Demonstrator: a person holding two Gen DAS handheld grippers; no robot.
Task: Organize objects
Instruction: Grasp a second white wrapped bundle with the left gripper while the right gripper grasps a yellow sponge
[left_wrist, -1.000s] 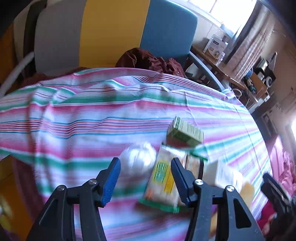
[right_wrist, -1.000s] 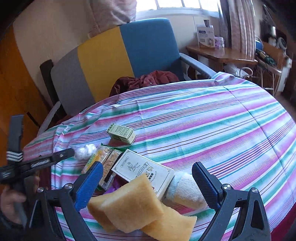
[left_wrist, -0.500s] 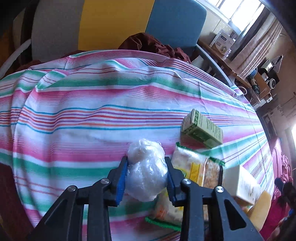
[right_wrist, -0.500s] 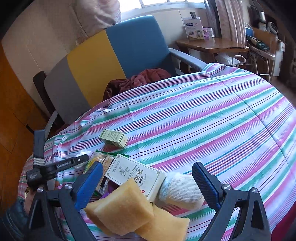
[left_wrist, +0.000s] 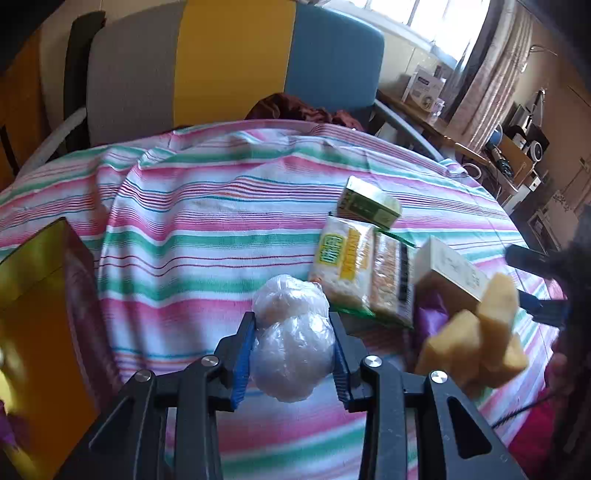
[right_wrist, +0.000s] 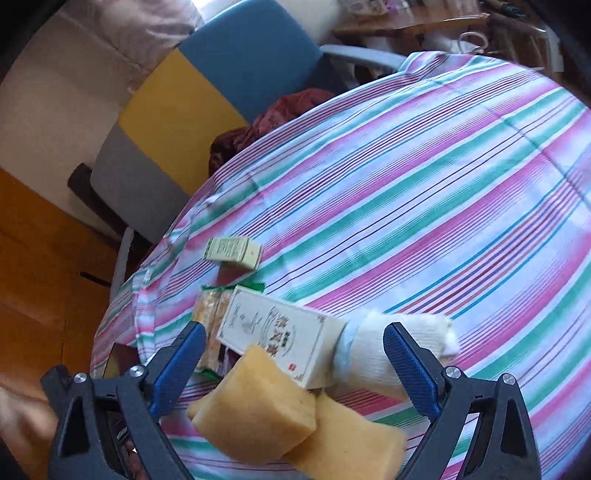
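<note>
**Left tongs clamped on a plastic-wrapped bundle; right tongs wide open over sponges**

The left gripper (left_wrist: 294, 356) had its blue pads pressed against both sides of a crumpled clear plastic bundle (left_wrist: 291, 343), the jaws narrow and gripping it above the striped tablecloth (left_wrist: 207, 229). Just right of the bundle lay a yellow-and-green snack packet (left_wrist: 345, 264), with a small green box (left_wrist: 369, 206) farther back and a cream box (left_wrist: 448, 271) to the right.

The right gripper (right_wrist: 295, 369) stood wide open, holding nothing. Between its fingers, seen from above, sat two yellow sponges (right_wrist: 258, 410), the cream box (right_wrist: 275, 338) and a rolled white cloth (right_wrist: 373, 350). Whether the pads touched any of them could not be told. A striped armchair (left_wrist: 221, 62) stood at the far side of the table.
</note>
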